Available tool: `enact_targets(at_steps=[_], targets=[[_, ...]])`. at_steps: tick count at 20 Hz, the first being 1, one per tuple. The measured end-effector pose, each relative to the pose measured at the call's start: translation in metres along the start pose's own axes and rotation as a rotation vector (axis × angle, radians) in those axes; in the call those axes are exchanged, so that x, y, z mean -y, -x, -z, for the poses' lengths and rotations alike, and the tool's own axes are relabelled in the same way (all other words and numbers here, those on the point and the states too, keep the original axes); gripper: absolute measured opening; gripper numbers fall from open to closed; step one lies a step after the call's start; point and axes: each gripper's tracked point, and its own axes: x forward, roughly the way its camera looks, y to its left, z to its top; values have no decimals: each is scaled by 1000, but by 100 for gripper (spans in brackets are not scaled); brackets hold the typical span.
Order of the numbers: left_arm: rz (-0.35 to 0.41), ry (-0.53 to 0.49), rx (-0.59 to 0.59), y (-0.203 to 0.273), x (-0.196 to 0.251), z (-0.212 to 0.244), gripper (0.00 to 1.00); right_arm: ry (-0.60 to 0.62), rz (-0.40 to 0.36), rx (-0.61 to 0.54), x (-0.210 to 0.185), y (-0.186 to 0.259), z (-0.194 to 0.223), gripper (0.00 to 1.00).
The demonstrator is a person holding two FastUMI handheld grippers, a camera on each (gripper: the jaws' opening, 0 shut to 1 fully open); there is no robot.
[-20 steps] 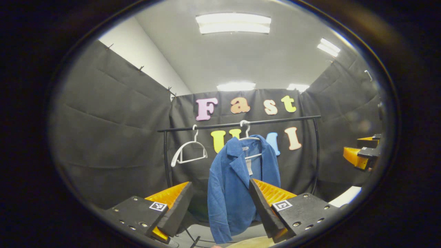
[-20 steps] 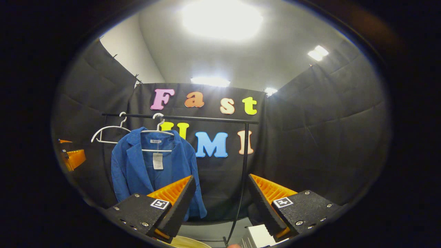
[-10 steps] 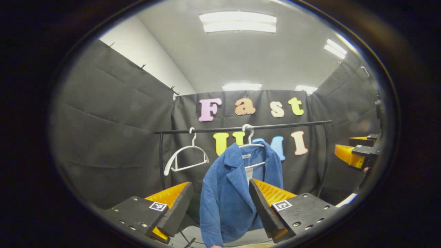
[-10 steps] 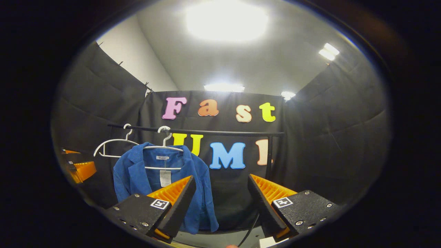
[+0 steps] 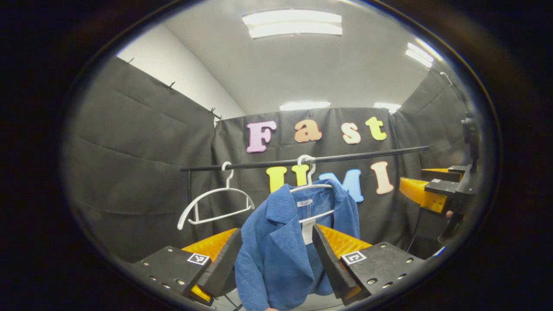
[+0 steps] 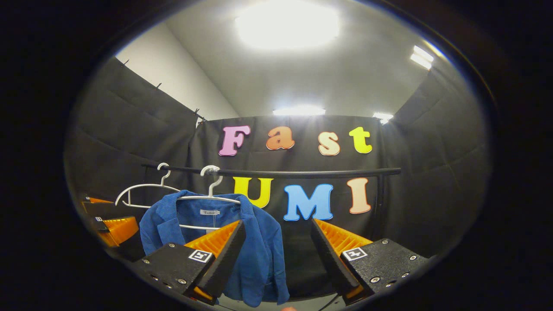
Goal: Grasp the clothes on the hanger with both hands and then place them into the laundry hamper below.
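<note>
Ceiling light panels (image 5: 292,23) light the booth evenly from above. In the right gripper view one panel (image 6: 287,23) blows out into white glare. Both views bow straight lines outward toward the rim, where the picture darkens and softens; the centre stays sharp.

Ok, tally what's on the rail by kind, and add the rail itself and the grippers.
Hangers: 2, one bare, one under the jacket
Jackets: 1, blue
Rails: 1
Grippers: 2, left and right, both open
Total: 6
</note>
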Motion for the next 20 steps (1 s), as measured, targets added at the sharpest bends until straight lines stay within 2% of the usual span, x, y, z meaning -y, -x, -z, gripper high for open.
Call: enact_targets(at_steps=[5, 13, 16, 20], targets=[[-19, -14, -23, -34, 18, 16, 94, -21, -64, -33, -10, -39, 22, 93], [-108, -32, -68, -90, 26, 53, 93, -80, -169, -79, -30, -97, 65, 93], [-162, -24, -82, -106, 22, 67, 93, -80, -192, -92, -36, -115, 81, 93], [-193, -34, -118, -120, 24, 87, 93, -130, -224, -137, -46, -138, 102, 93]])
